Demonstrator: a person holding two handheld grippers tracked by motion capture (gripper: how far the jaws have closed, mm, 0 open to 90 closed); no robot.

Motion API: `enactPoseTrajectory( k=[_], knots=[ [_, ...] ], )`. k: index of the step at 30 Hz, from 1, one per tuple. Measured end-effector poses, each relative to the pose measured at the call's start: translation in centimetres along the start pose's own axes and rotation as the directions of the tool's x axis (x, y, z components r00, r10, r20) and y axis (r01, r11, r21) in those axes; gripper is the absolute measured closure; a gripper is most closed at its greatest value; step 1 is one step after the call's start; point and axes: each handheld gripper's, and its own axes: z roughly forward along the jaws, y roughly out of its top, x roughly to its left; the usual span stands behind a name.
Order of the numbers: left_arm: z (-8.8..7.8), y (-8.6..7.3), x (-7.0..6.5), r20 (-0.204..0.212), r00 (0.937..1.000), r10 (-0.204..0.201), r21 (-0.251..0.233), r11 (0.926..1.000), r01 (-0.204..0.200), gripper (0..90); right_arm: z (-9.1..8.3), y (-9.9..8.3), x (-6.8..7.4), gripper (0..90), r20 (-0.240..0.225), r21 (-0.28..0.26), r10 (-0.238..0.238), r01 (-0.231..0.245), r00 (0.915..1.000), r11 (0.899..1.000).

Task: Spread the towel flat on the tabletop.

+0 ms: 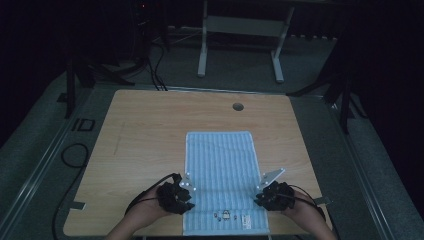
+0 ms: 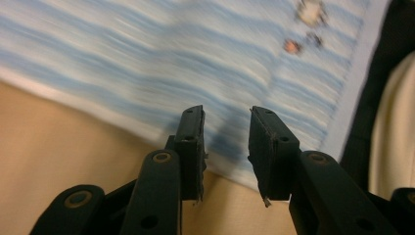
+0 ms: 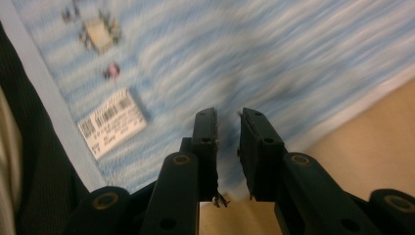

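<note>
Dim room, pale wooden table (image 1: 145, 130) in front of me. The light-blue striped cloth towel (image 1: 222, 165) lies flat and fully spread near the front edge, its paper label by the near hem; I judge no fold made yet. My left gripper (image 1: 186, 192) sits at its left side edge, my right gripper (image 1: 263, 192) at the right edge, both low and angled inward. Each pair of jaws stands slightly apart over the hem, clamping nothing

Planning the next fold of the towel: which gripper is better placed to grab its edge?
Neither clearly; probably both. The left gripper sits at the towel's left edge, the right gripper at its right edge, jaws slightly open with nothing pinched. The fold likely needs both together.
</note>
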Motion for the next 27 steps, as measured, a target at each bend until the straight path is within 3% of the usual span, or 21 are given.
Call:
enactPoseTrajectory(
  k=[2, 4, 6, 7, 12, 14, 16, 21, 27],
  knots=[
    [-0.3, 0.2, 0.5, -0.024, 0.9997, -0.003, -0.006, 1.0, 0.003, 73.5, -0.4, 0.2, -0.3, 77.4, 0.008, -0.011, 0.004, -0.004, 1.0, 1.0],
    [0.0, 0.9, 2.5, -0.034, 0.9976, -0.061, -0.037, 0.9975, 0.06, 77.6, -1.1, 1.3, -1.6, 84.0, 0.046, -0.035, 0.023, -0.022, 0.9987, 0.999],
    [0.8, 1.3, 3.4, -0.06, 0.9951, -0.079, -0.025, 0.9967, 0.077, 77.7, -0.6, 2.1, -2.6, 86.2, 0.049, -0.03, 0.037, -0.035, 0.9981, 0.999],
    [1.4, 1.5, 3.7, -0.049, 0.9946, -0.091, -0.022, 0.9957, 0.09, 78.7, -0.1, 2.4, -3.0, 86.2, 0.052, -0.024, 0.045, -0.043, 0.9977, 0.999],
    [3.7, 1.9, 4.3, -0.068, 0.9943, -0.083, 0.04, 0.9955, 0.085, 78.7, 2.8, 3.4, -4.4, 86.1, 0.056, 0.052, 0.058, -0.061, 0.9967, 0.997],
    [4.0, 1.9, 4.7, -0.053, 0.9934, -0.102, 0.024, 0.9944, 0.103, 78.8, 3.8, 3.5, -4.6, 86.3, 0.051, 0.075, 0.054, -0.057, 0.9972, 0.996],
    [4.0, 2.0, 5.0, -0.067, 0.9928, -0.099, 0.024, 0.9946, 0.101, 78.8, 3.9, 3.5, -5.0, 86.3, 0.036, 0.049, 0.072, -0.074, 0.9968, 0.996],
    [4.2, 2.6, 6.2, -0.08, 0.9902, -0.114, 0.031, 0.9926, 0.117, 78.8, 4.1, 3.8, -5.9, 86.3, 0.034, 0.043, 0.092, -0.093, 0.9952, 0.995],
    [4.6, 3.8, 8.0, -0.071, 0.989, -0.13, 0.04, 0.9903, 0.133, 78.8, 4.4, 4.6, -7.9, 86.3, 0.039, 0.041, 0.132, -0.133, 0.9905, 0.99]
  ],
)
